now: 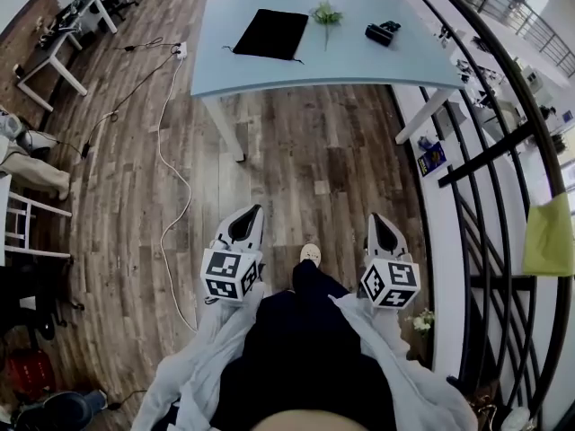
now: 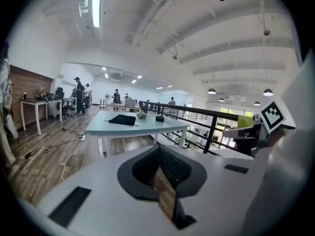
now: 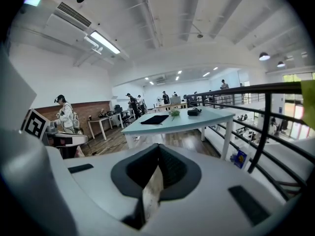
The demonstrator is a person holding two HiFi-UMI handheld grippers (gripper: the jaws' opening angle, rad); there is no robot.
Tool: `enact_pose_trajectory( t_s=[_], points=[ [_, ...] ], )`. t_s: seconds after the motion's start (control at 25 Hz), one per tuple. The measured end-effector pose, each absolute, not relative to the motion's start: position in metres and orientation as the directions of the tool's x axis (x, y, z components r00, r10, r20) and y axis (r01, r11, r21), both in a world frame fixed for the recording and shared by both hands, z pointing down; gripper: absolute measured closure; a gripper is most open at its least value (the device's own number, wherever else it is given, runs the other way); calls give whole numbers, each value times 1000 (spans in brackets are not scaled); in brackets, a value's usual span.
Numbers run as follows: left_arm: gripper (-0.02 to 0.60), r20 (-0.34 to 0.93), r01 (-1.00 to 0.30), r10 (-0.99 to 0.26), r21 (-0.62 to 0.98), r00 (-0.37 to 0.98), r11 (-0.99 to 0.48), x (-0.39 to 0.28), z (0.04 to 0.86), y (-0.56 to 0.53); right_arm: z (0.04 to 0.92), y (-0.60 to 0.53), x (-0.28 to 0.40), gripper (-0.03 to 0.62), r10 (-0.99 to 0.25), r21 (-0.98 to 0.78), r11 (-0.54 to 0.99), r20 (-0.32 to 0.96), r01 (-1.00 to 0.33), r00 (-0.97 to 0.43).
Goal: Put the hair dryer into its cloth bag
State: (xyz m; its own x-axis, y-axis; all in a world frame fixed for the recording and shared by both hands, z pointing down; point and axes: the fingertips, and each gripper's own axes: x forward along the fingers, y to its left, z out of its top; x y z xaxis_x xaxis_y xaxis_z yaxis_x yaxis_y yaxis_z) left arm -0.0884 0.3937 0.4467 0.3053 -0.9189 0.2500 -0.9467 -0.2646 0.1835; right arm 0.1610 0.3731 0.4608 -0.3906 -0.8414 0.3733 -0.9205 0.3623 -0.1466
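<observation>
A black cloth bag (image 1: pixel 271 33) lies flat on the pale blue table (image 1: pixel 269 70) far ahead, also seen as the bag (image 2: pixel 122 119) and the bag (image 3: pixel 154 119) in the gripper views. The black hair dryer (image 1: pixel 383 32) rests on the table's right part, small in the left gripper view as the dryer (image 2: pixel 159 118) and in the right gripper view as the dryer (image 3: pixel 193 111). My left gripper (image 1: pixel 245 225) and right gripper (image 1: pixel 381 228) are both shut and hold nothing, well short of the table, over the wood floor.
A small green plant sprig (image 1: pixel 325 13) lies between bag and dryer. A white cable (image 1: pixel 167 169) runs along the floor at the left. A black railing (image 1: pixel 490 151) borders the right side. Desks and chairs (image 1: pixel 67 25) stand at the far left, with people standing beyond them.
</observation>
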Motion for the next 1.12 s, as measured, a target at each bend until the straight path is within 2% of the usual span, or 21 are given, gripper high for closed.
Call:
enact_pose_trajectory(
  t_s=[0.92, 1.12],
  points=[
    [566, 265, -954, -921, 174, 286, -246, -62, 448, 260, 459, 231, 186, 585, -833, -135, 386, 374, -913, -408],
    [566, 249, -958, -929, 161, 274, -239, -53, 446, 242, 460, 209, 193, 558, -831, -141, 398, 362, -906, -422]
  ],
)
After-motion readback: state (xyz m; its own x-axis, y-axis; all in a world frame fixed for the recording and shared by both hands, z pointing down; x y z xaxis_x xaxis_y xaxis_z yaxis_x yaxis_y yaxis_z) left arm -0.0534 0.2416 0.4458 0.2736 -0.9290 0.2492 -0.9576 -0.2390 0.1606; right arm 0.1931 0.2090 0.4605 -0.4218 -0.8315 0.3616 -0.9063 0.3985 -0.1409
